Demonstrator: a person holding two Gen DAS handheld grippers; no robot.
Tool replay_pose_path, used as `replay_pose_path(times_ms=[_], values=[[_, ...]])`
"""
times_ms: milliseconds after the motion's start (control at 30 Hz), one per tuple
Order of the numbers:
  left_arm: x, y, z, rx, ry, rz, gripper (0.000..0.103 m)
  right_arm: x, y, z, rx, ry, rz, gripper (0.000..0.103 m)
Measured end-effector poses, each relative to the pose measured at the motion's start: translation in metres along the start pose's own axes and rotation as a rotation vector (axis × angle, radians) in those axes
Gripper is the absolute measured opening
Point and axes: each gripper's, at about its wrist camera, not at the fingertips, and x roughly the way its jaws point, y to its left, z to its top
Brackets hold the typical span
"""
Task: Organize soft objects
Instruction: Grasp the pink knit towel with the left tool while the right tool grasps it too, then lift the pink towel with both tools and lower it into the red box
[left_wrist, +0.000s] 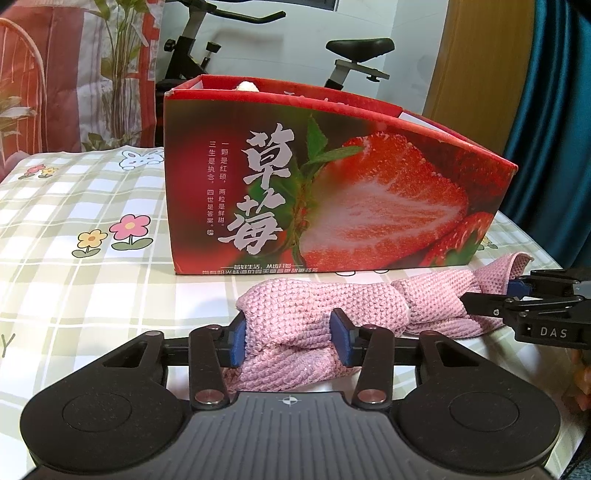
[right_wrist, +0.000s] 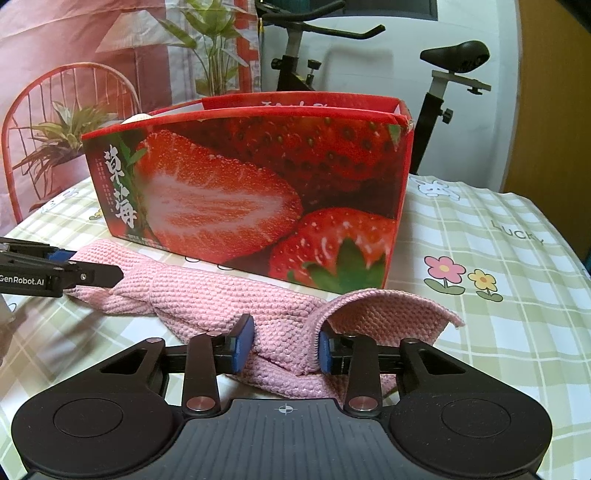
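Here, one pink knitted cloth (left_wrist: 325, 306) lies bunched and twisted just in front of one strawberry box (left_wrist: 332, 184), two grippers, left gripper (left_wrist: 288, 338) and right gripper (right_wrist: 284, 343), each clamped on an end.

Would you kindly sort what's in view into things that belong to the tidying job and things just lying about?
Job: pink cloth, strawberry box, left gripper, right gripper, both closed on the cloth.

Lying about: exercise bike, red chair, plants, checked tablecloth.
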Motion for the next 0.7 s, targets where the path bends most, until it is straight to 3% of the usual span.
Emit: replay_pose_path(times_ms=[100, 200, 700], values=[[-0.004, -0.002, 0.006, 0.000, 0.012, -0.004, 0.032, -0.002, 0.004, 0.002, -0.018, 0.002, 0.000, 0.023], [-0.010, -0.002, 0.012, -0.008, 0.015, -0.015, 0.028, -0.006, 0.004, 0.004, -0.007, -0.003, 0.011, 0.015], [-0.062, -0.017, 0.023, 0.004, -0.094, -0.022, 0.026, -0.056, 0.019, 0.022, 0.029, -0.105, 0.030, 0.012]])
